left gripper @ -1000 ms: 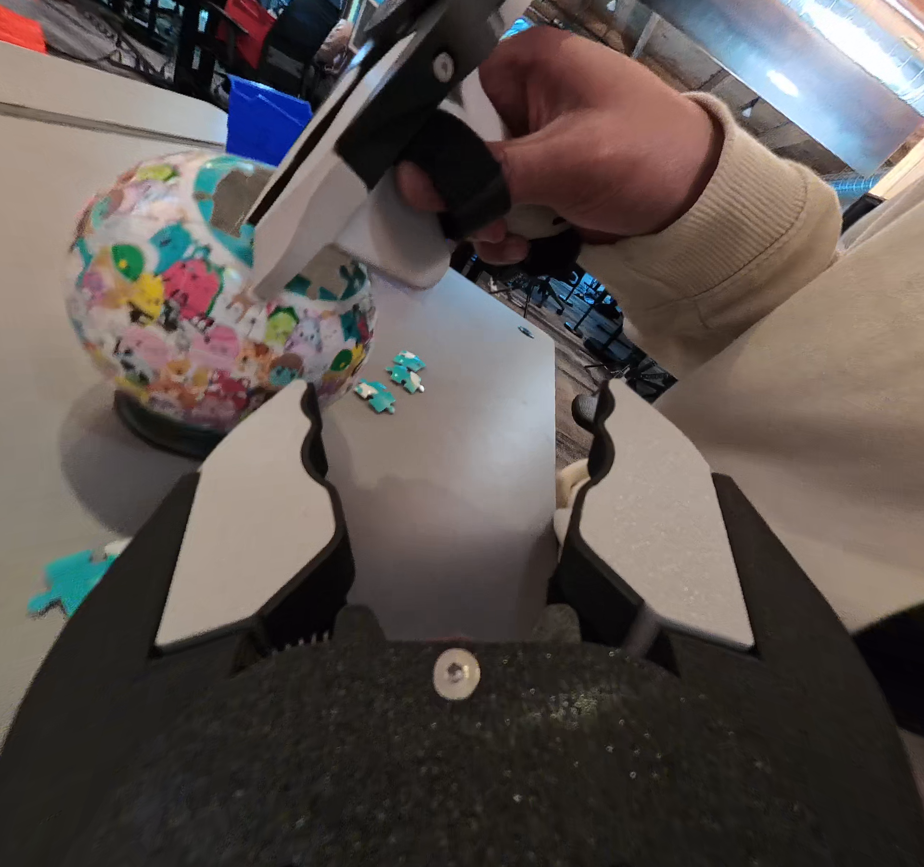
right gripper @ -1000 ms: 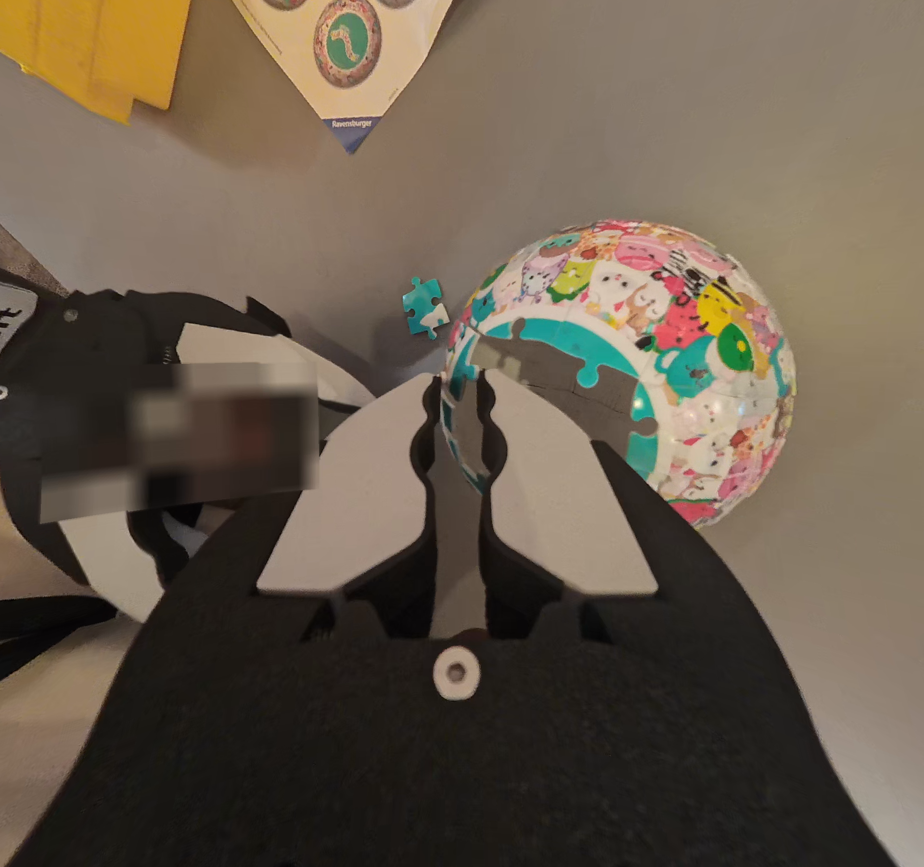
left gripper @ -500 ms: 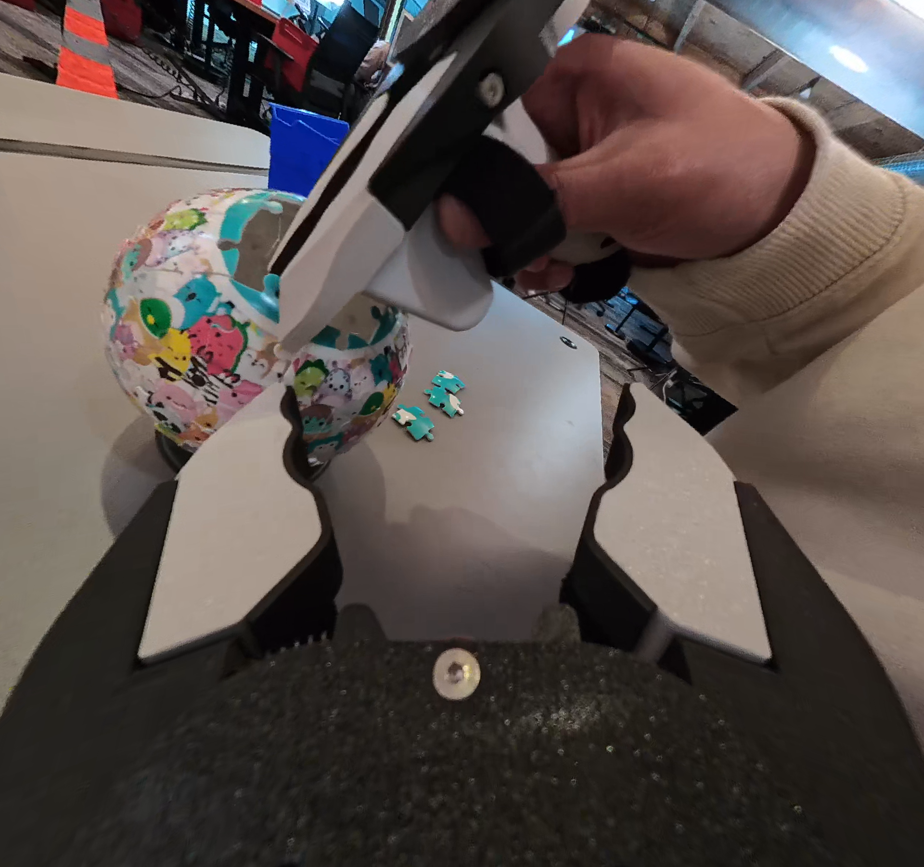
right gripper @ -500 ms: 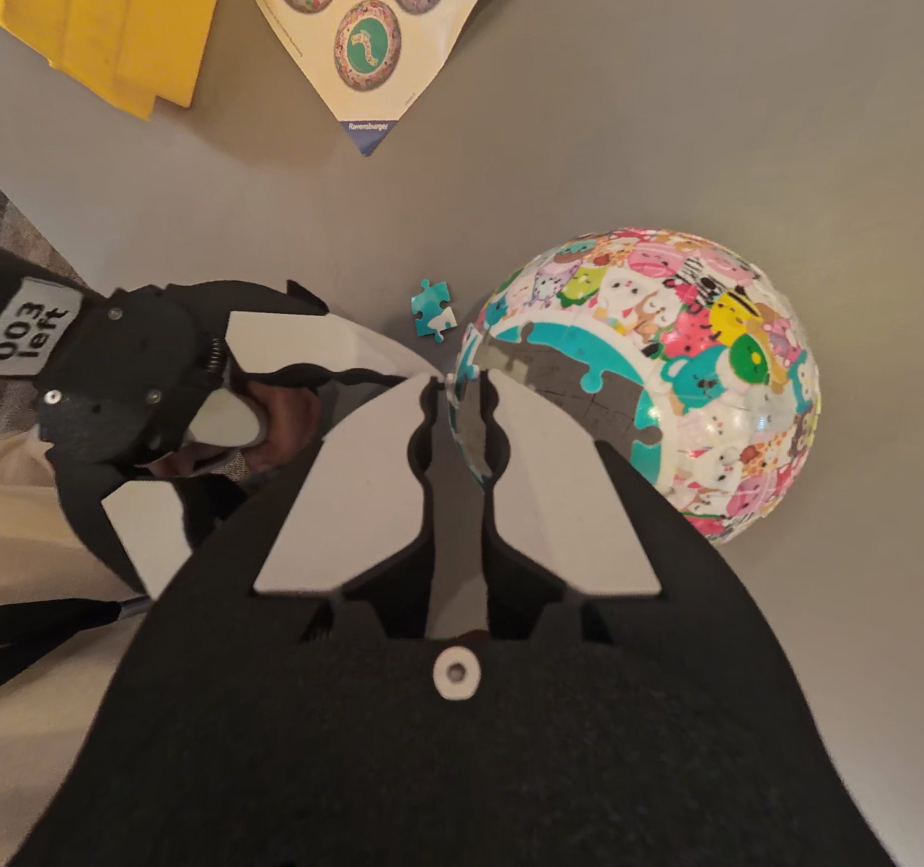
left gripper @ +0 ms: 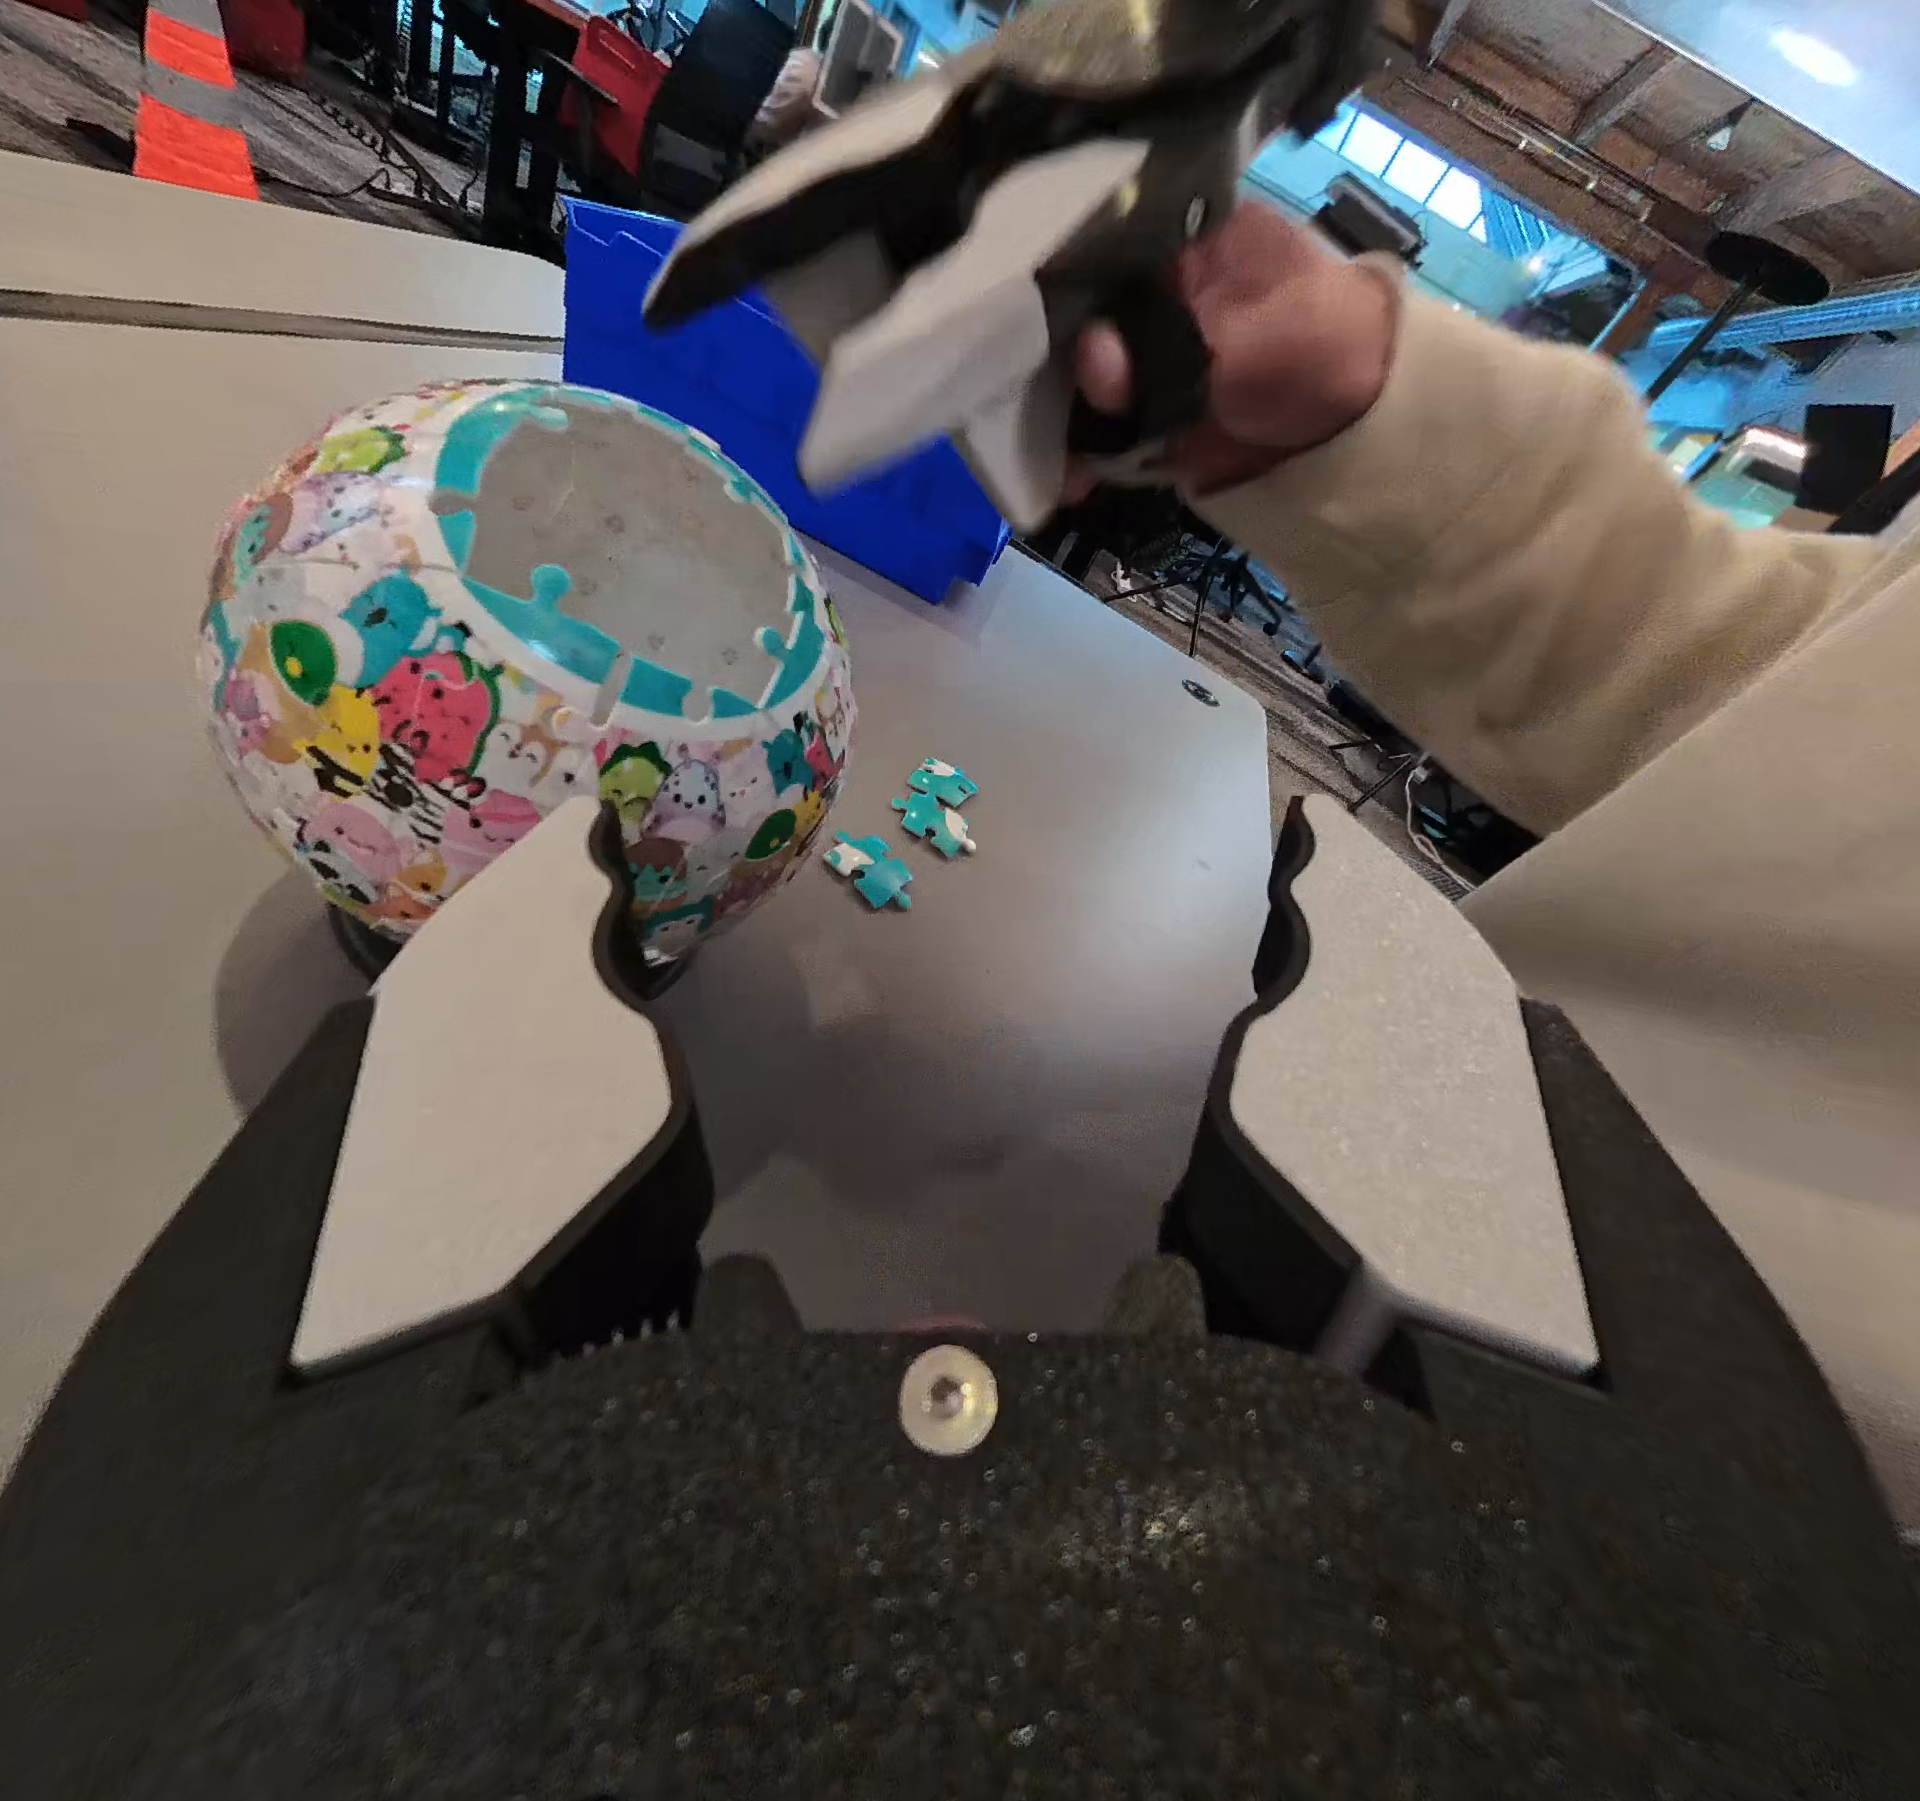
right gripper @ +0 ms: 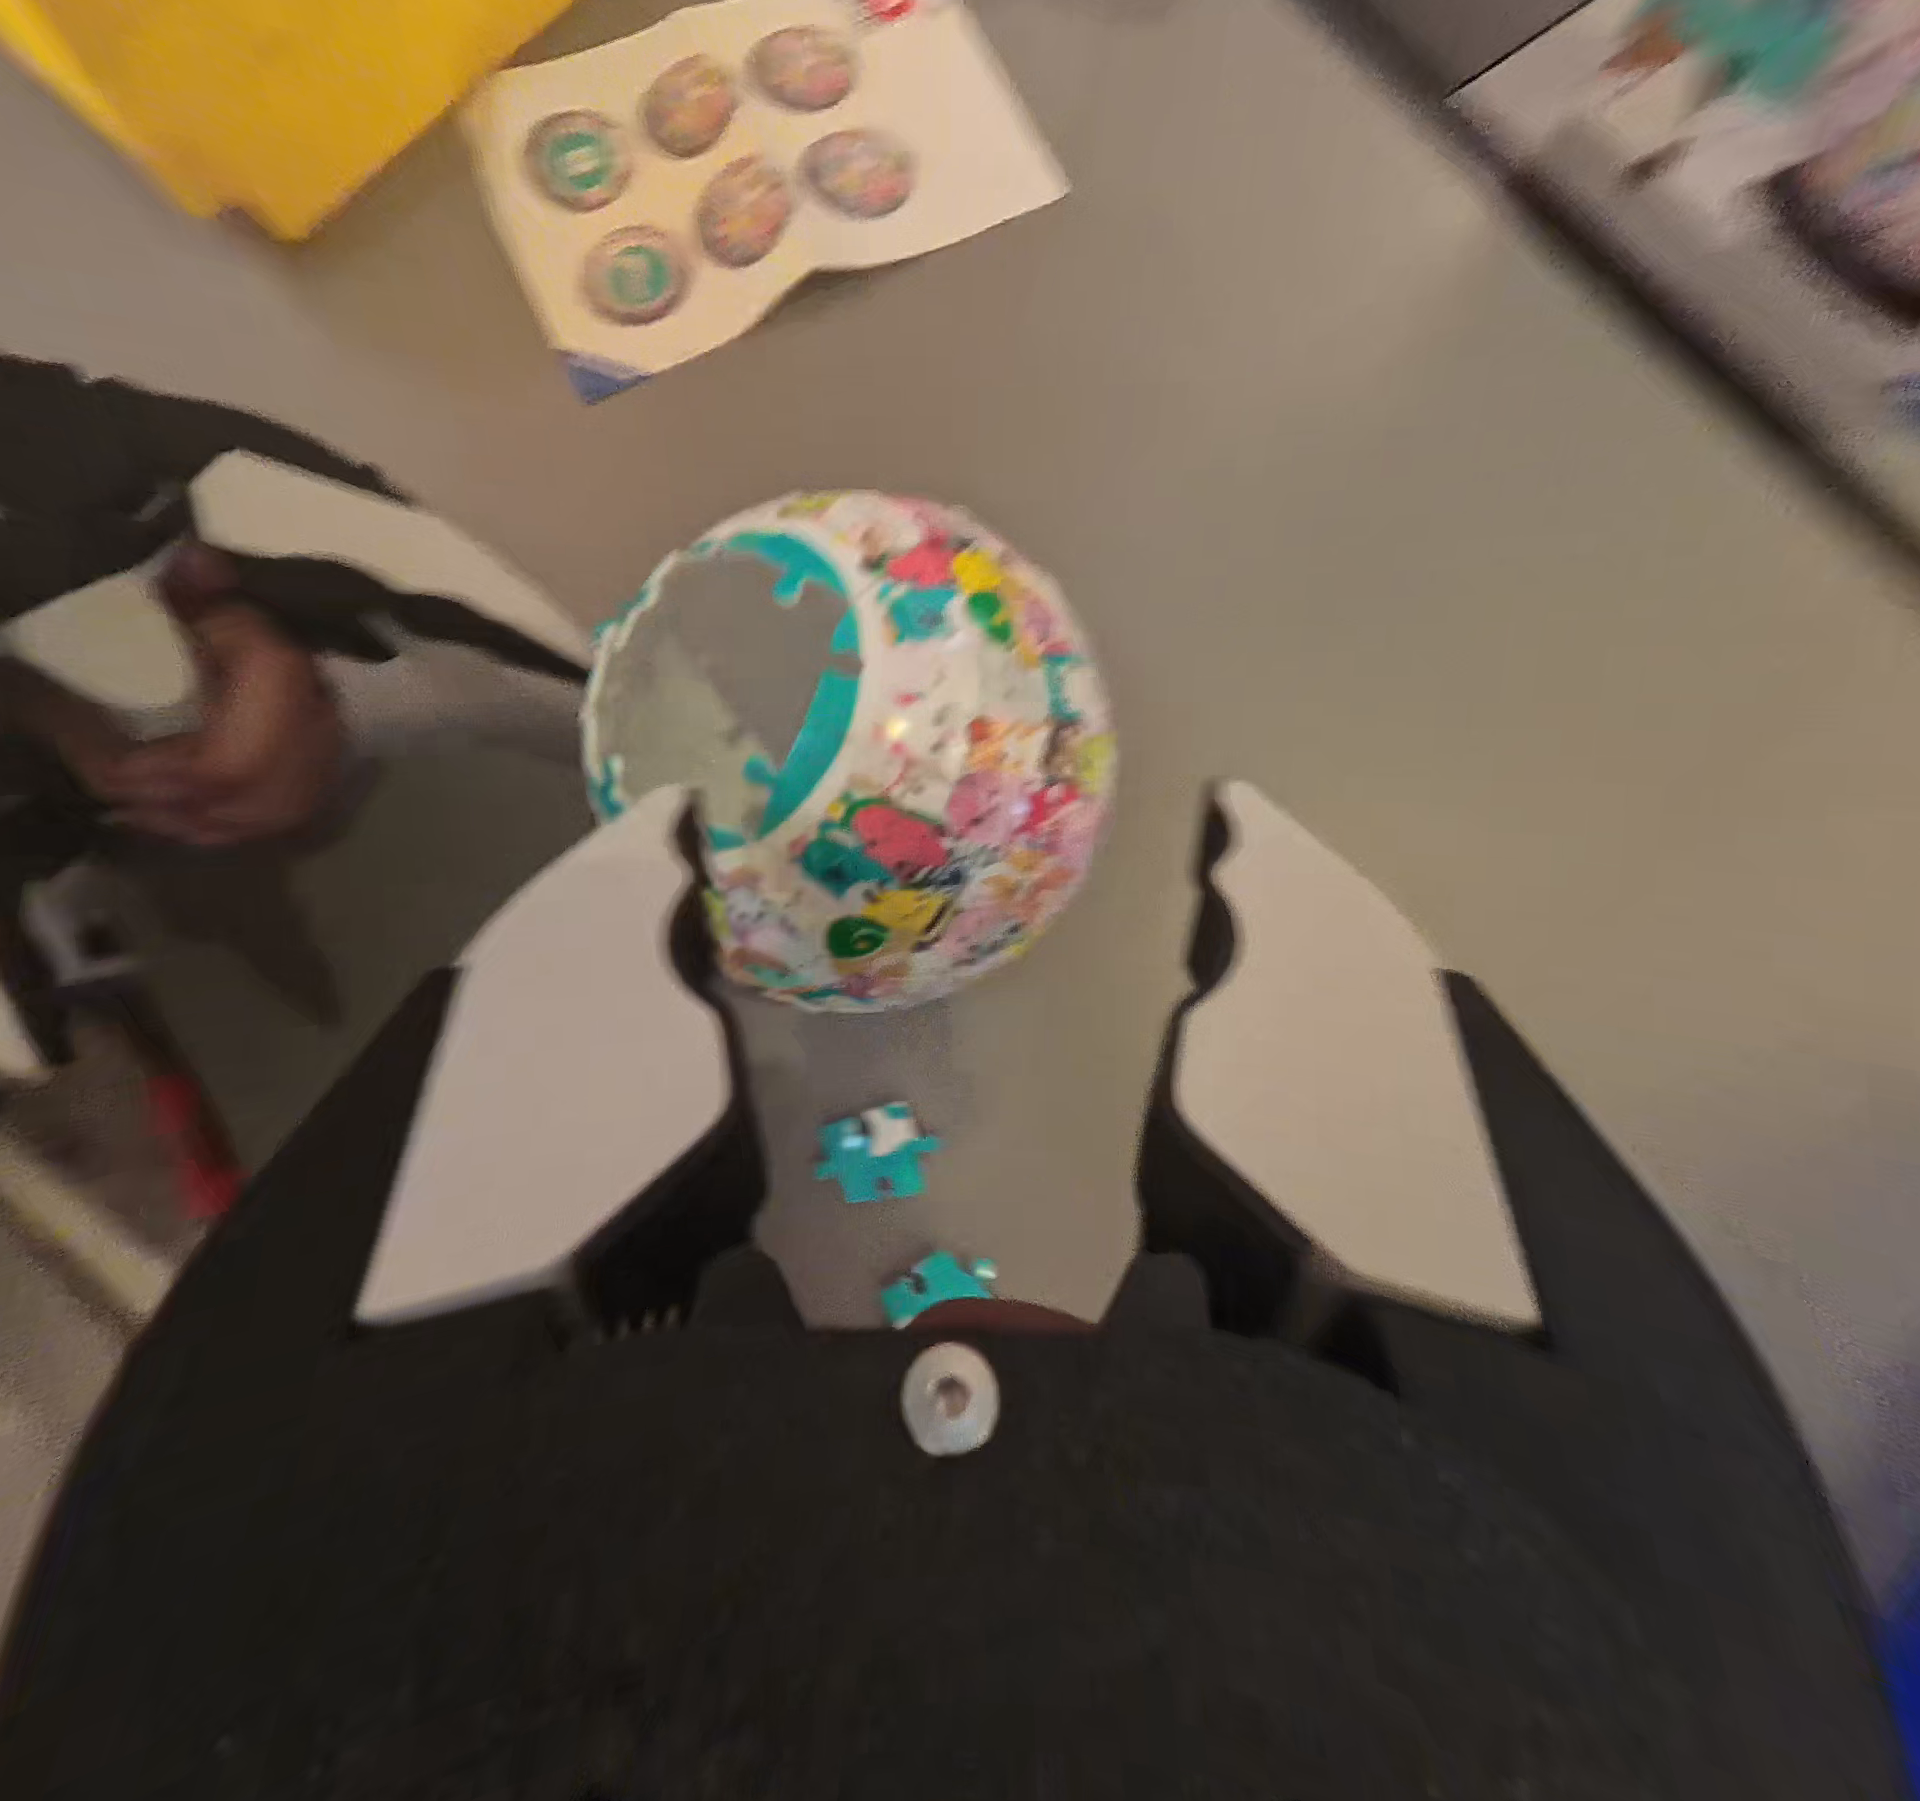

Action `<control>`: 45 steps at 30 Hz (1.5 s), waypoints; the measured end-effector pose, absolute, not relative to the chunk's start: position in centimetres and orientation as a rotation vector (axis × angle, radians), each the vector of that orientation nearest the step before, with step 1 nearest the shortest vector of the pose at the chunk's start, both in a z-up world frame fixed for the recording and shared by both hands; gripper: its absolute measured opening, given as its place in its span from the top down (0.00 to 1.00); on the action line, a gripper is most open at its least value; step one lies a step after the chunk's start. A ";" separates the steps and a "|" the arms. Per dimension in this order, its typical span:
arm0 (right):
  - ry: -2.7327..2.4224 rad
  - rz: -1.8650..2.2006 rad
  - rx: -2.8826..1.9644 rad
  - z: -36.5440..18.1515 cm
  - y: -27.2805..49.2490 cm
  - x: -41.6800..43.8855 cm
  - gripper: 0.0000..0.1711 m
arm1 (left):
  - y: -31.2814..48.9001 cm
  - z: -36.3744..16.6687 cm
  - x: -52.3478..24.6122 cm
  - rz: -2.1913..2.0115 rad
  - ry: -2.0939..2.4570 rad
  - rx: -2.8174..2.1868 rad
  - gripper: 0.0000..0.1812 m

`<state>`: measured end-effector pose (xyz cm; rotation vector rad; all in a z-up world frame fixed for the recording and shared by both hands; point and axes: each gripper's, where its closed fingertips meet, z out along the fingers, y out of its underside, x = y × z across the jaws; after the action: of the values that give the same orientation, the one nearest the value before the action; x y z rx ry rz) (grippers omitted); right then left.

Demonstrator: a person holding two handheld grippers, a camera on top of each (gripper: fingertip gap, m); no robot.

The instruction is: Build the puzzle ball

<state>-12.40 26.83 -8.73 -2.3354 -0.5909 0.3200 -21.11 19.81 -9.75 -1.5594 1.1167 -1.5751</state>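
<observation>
Currently, left wrist view: left gripper (left gripper: 940, 863) spread wide and empty, puzzle ball (left gripper: 520, 671) on the grey table (left gripper: 1039, 972) just left of it, two teal puzzle pieces (left gripper: 904, 837) beside the ball, right gripper (left gripper: 821, 359) raised above. Right wrist view, blurred: right gripper (right gripper: 945, 816) released, empty, above the ball (right gripper: 847, 749); two teal pieces (right gripper: 878, 1154) lie nearer the camera.

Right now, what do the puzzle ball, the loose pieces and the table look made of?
Puzzle ball: probably rigid plastic, glossy printed shell; it holds its curve around the open hole and shows small glints.
Loose pieces: likely the same plastic, teal print; too small to be sure.
Table: smooth grey top, matte to satin, maybe laminate or plastic; soft shadows, no grain.
</observation>
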 end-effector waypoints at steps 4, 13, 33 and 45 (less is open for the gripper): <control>-0.573 0.789 -2.342 -12.2 25.8 -15.0 0.28 | 19.7 -9.9 -21.2 -1.548 1.128 -1.565 0.37; -0.636 0.667 -2.381 -12.9 26.0 -15.5 0.24 | 19.7 -10.0 -21.2 -1.542 1.129 -1.574 0.38; -0.730 0.855 -2.496 -6.7 23.6 -24.9 0.39 | 20.8 -9.1 -21.0 -1.498 1.097 -1.545 0.36; -0.709 0.809 -2.576 -8.5 24.0 -24.3 0.36 | 21.2 -9.4 -20.6 -1.496 1.101 -1.554 0.34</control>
<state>-24.29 23.99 -8.50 -2.5761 -0.7094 0.8089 -20.59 21.25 -9.41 -1.5541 1.1014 -1.4964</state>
